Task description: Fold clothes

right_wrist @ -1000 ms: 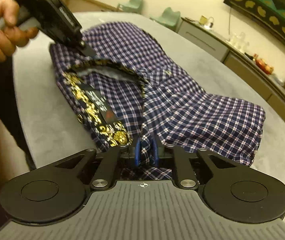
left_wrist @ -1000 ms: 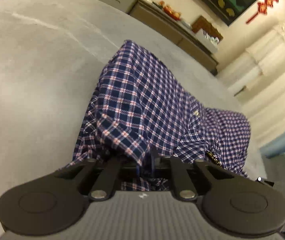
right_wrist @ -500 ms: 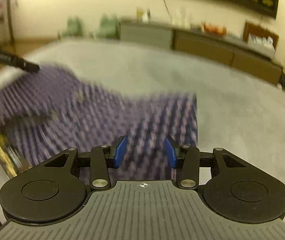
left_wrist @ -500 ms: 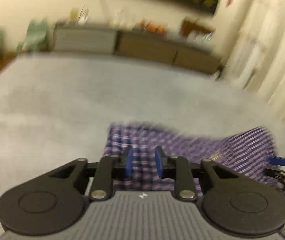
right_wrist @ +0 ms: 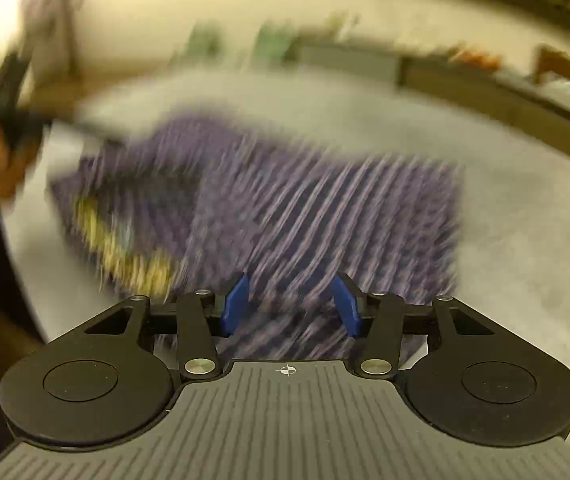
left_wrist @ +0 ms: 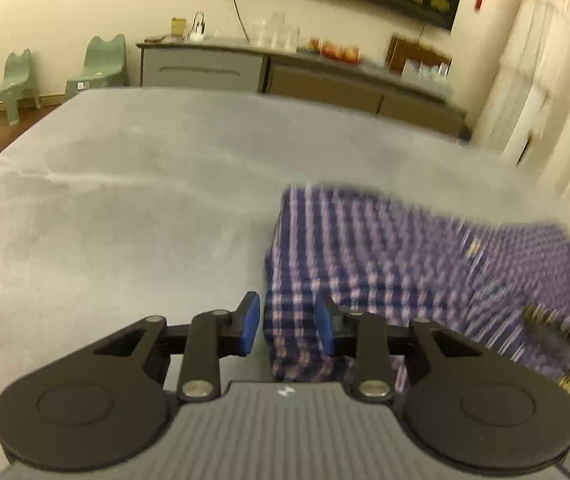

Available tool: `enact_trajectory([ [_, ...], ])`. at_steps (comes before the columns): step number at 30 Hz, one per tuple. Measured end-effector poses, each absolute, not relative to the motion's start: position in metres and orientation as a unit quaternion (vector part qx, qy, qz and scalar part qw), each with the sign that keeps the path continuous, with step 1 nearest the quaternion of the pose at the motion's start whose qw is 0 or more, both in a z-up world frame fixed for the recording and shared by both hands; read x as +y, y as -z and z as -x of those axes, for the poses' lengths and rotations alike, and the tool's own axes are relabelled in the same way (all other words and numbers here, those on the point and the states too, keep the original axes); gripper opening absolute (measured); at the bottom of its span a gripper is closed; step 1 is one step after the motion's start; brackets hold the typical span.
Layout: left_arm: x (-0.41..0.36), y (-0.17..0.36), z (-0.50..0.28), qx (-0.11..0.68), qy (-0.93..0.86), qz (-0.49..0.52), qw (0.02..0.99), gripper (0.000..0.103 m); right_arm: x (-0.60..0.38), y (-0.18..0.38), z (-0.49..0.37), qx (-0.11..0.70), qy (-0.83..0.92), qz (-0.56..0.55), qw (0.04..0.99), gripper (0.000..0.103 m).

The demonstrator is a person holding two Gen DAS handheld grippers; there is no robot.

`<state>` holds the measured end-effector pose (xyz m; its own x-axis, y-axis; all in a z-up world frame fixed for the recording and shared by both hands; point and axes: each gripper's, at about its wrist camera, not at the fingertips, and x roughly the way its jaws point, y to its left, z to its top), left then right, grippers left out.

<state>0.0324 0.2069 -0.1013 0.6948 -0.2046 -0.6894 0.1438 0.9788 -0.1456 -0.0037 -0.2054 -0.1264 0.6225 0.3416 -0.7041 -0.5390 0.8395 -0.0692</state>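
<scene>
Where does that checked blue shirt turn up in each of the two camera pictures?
Left wrist view: checked shirt lies right of centre, past the pads.
Right wrist view: it fills the middle, blurred.
Shared landmark: the long sideboard by the far wall.

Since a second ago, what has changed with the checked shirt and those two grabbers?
Both grippers let go: the left gripper and right gripper, each pinching a fold of the checked shirt before, are opening and have drawn back above it. The shirt dropped flat. It stays folded on the grey table.
</scene>
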Motion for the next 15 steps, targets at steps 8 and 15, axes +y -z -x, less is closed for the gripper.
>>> enact_trajectory([
  [8, 0.126, 0.098, 0.037, 0.357, 0.162, -0.067, 0.917, 0.020, -0.228, 0.127, -0.052, 0.301, -0.080, 0.306, 0.900, 0.079],
  [15, 0.090, 0.049, 0.070, 0.307, 0.320, -0.034, 0.896, 0.018, -0.299, 0.089, -0.050, 0.284, 0.037, 0.145, 0.947, 0.075],
])
